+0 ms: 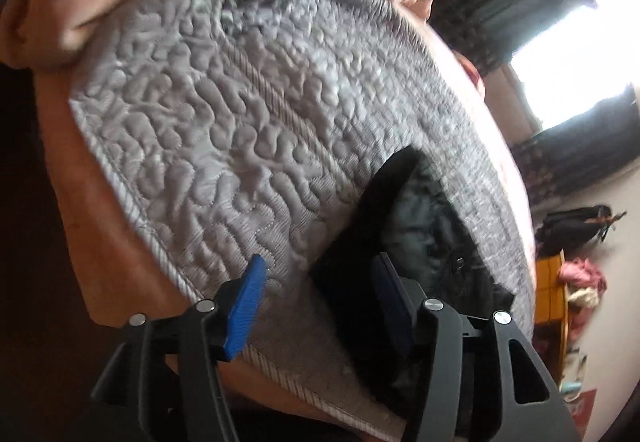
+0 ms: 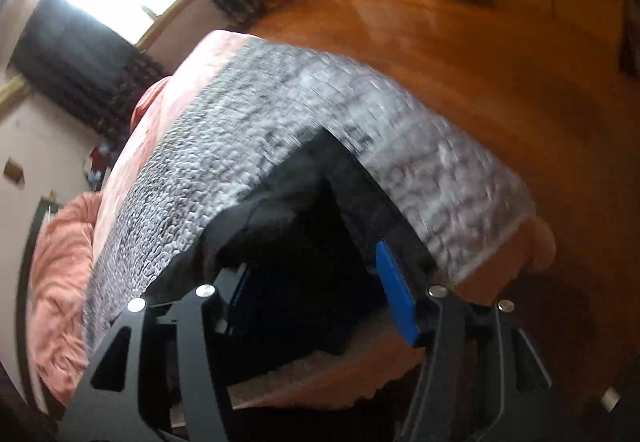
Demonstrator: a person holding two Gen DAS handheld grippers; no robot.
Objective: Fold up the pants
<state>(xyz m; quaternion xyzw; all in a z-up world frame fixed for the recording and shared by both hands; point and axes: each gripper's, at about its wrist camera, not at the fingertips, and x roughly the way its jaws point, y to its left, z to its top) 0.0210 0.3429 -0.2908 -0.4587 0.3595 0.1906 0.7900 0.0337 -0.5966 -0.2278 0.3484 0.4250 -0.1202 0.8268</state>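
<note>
No readable text anywhere in either view. No label, brand, number or sign can be made out on anything here, and both pictures are blurred.
</note>
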